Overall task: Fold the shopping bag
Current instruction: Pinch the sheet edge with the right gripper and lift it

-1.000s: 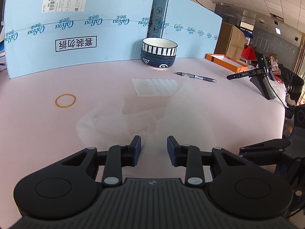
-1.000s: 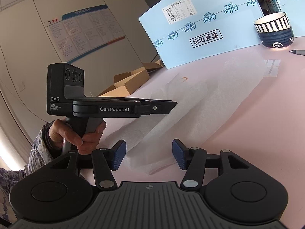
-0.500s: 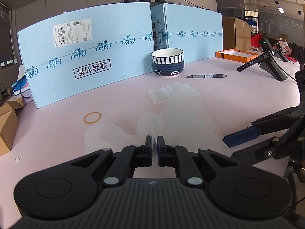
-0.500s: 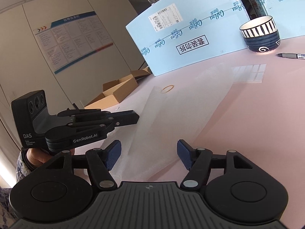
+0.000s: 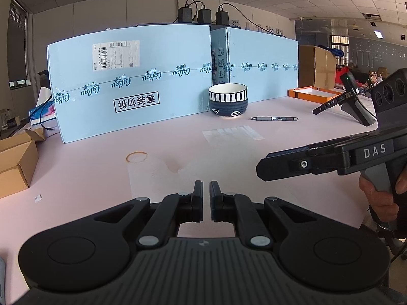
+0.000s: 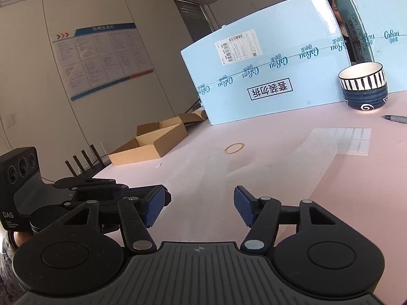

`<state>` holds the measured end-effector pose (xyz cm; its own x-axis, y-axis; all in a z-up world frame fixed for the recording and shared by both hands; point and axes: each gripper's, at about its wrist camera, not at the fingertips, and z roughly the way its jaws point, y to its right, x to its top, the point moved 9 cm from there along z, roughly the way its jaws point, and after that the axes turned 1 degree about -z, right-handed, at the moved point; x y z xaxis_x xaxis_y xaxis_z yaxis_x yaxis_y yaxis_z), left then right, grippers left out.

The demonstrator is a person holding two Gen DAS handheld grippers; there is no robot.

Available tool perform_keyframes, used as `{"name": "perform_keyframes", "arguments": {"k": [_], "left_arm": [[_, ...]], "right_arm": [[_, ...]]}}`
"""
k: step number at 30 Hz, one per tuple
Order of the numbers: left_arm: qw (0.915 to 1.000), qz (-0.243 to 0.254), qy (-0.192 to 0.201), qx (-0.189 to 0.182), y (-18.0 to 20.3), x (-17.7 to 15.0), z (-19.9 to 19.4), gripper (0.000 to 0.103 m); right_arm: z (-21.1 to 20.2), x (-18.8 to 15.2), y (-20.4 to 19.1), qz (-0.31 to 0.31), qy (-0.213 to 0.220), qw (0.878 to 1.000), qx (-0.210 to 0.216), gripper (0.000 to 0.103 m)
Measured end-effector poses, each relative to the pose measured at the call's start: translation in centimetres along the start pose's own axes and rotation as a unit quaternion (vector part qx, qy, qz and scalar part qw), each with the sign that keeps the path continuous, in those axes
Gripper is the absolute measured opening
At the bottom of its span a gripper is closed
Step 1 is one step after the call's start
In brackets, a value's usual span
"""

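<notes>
Two blue cartons (image 5: 132, 81) stand at the back of my pink table (image 5: 76, 172). Thin and see-through, the shopping bag (image 6: 267, 167) lies flat before both my grippers. My right gripper (image 6: 198, 203) has just been closing, yet nothing is pinched between its fingers. My left gripper (image 5: 206, 198) is pinched nearly shut; whether film sits inside, I cannot tell. Beyond lie a striped bowl (image 5: 228, 99), a pen (image 5: 274, 118) and a rubber band (image 5: 136, 156).

Ahead of the tongs we are seeing a striped blue bowl (image 5: 228, 100) sitting before light-blue cartons (image 5: 132, 84), a pen (image 5: 274, 118) lying to its right and a rubber band (image 5: 136, 156) lying nearer, ahead-left. Far left, we are seeing an open cardboard box (image 6: 150, 141) sitting off the pink tabletop (image 5: 84, 178).
</notes>
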<state>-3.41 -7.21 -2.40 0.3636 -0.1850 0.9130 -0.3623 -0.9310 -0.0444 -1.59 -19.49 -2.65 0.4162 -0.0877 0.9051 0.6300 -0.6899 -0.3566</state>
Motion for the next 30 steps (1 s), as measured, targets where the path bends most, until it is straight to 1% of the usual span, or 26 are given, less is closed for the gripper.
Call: {"name": "perform_keyframes", "arguments": {"k": [1,2,4,6,7,8,9,11,12,13,15,17,21,24,27,30], "left_arm": [[1.0,0.001,-0.002,0.001,0.0,-0.1,0.1,0.005],[1.0,0.0,-0.004,0.002,-0.1,-0.2,0.2,0.005],[1.0,-0.003,-0.008,0.004,-0.2,-0.3,0.3,0.005],[0.9999,-0.008,-0.008,0.007,-0.5,-0.4,0.4,0.005],[0.9999,-0.012,-0.008,0.008,-0.6,-0.4,0.4,0.008],[0.9998,-0.017,-0.008,0.01,-0.9,-0.4,0.4,0.016],[0.9996,-0.025,-0.006,0.011,-1.2,-0.3,0.3,0.021],[0.9992,-0.038,0.0,0.009,-1.8,-0.2,0.2,0.038],[0.9989,-0.047,0.005,-0.002,-1.9,-0.1,0.1,0.041],[0.9975,-0.063,0.012,-0.027,-2.0,0.1,0.1,0.043],[0.9921,-0.096,0.023,-0.077,-2.1,0.5,-0.1,0.044],[0.9825,-0.136,0.028,-0.124,-2.2,0.8,0.2,0.044],[0.9792,-0.137,0.04,-0.144,-1.6,1.4,1.0,0.044],[0.9722,-0.15,0.045,-0.174,-1.1,2.0,1.6,0.043],[0.9689,-0.153,0.051,-0.188,-0.8,2.7,1.9,0.043],[0.9663,-0.166,0.035,-0.194,-0.8,3.1,2.8,0.041]], "right_arm": [[0.2,-0.1,-0.2,-0.011,-0.002,1.0,-0.006,0.035],[0.5,-0.2,-0.2,-0.019,-0.006,1.0,-0.014,0.031],[1.1,-0.6,0.0,-0.033,-0.018,0.999,-0.032,0.011],[1.5,-1.0,0.2,-0.045,-0.025,0.998,-0.045,0.006],[1.4,-1.0,0.2,-0.047,-0.022,0.998,-0.046,0.004],[1.0,-0.9,0.2,-0.046,-0.016,0.998,-0.04,0.003],[0.7,-0.8,0.2,-0.045,-0.01,0.998,-0.035,0.003],[-0.2,-0.5,0.2,-0.043,0.001,0.999,-0.024,0.003],[-0.8,-0.3,0.2,-0.041,0.007,0.999,-0.017,0.003],[-1.5,-0.2,0.2,-0.039,0.012,0.999,-0.009,0.003],[-2.6,0.0,0.3,-0.034,0.017,0.999,0.005,0.003],[-3.5,0.1,0.5,-0.033,0.021,0.999,0.012,0.003],[-4.5,-0.2,0.6,-0.033,0.02,0.999,0.016,0.003],[-4.7,-0.3,0.4,-0.032,0.022,0.999,0.026,0.004],[-4.6,-0.4,0.1,-0.032,0.024,0.998,0.038,0.004],[-4.5,-0.7,0.0,-0.027,0.02,0.998,0.045,0.004]]}}
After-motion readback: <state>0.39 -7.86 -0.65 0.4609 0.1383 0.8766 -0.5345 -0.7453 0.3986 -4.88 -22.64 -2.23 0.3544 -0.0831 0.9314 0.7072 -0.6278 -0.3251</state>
